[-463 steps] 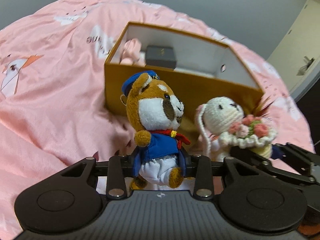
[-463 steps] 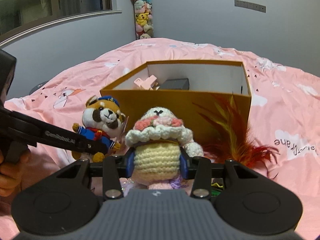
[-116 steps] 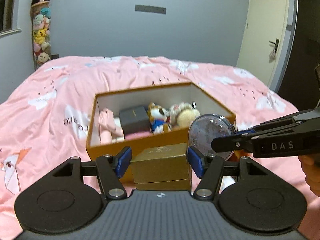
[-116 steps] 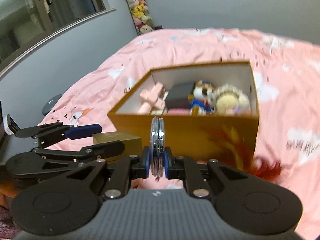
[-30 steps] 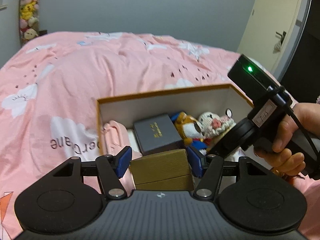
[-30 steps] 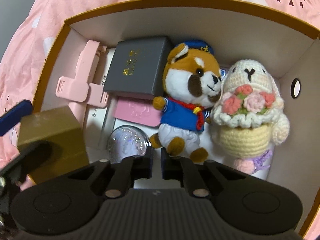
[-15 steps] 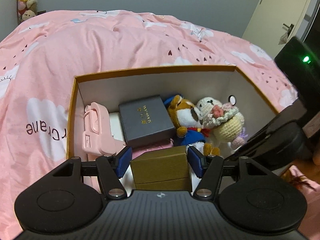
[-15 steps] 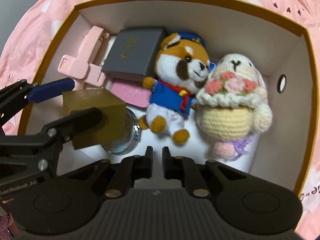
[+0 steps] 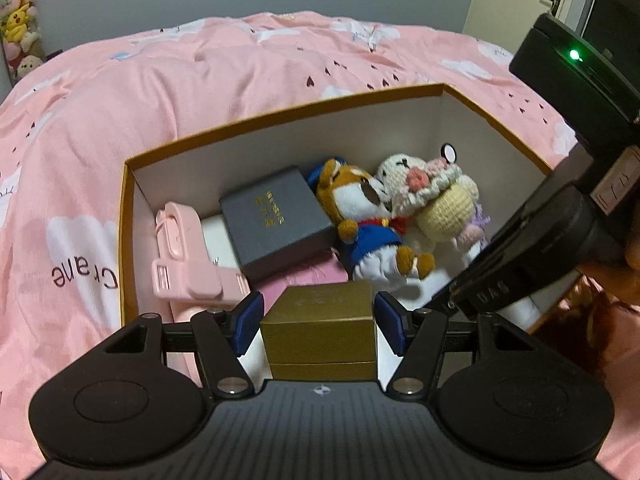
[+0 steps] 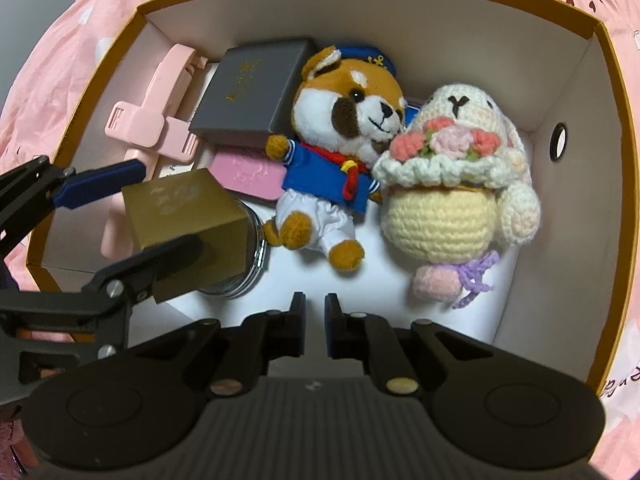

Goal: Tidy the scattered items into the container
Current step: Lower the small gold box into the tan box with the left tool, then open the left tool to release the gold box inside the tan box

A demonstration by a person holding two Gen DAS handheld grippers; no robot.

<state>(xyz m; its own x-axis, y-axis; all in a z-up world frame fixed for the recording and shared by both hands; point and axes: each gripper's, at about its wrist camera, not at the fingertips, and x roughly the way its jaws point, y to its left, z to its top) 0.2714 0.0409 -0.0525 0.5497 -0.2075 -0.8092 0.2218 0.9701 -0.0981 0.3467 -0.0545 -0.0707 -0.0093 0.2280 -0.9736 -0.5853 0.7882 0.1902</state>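
My left gripper [image 9: 318, 320] is shut on a gold box [image 9: 320, 322] and holds it over the near left part of the orange box [image 9: 280, 118]. In the right wrist view the gold box [image 10: 180, 216] hangs above a round clear case [image 10: 248, 268] lying inside. My right gripper [image 10: 313, 320] is empty, its jaws a narrow gap apart, above the orange box's [image 10: 612, 120] near side. Inside lie a sailor fox plush [image 10: 340, 152], a crochet bunny [image 10: 452, 184], a grey case [image 10: 252, 88] and a pink holder [image 10: 152, 120].
The orange box sits on a pink quilt [image 9: 200, 80] covering the bed. A flat pink item [image 10: 248, 172] lies under the grey case. A door [image 9: 540, 0] and grey wall stand behind. A person's hand [image 9: 628, 264] holds the right gripper at the right.
The left gripper has carried the gold box further in over the orange box. The right gripper has pulled back slightly, with the round case left lying inside.
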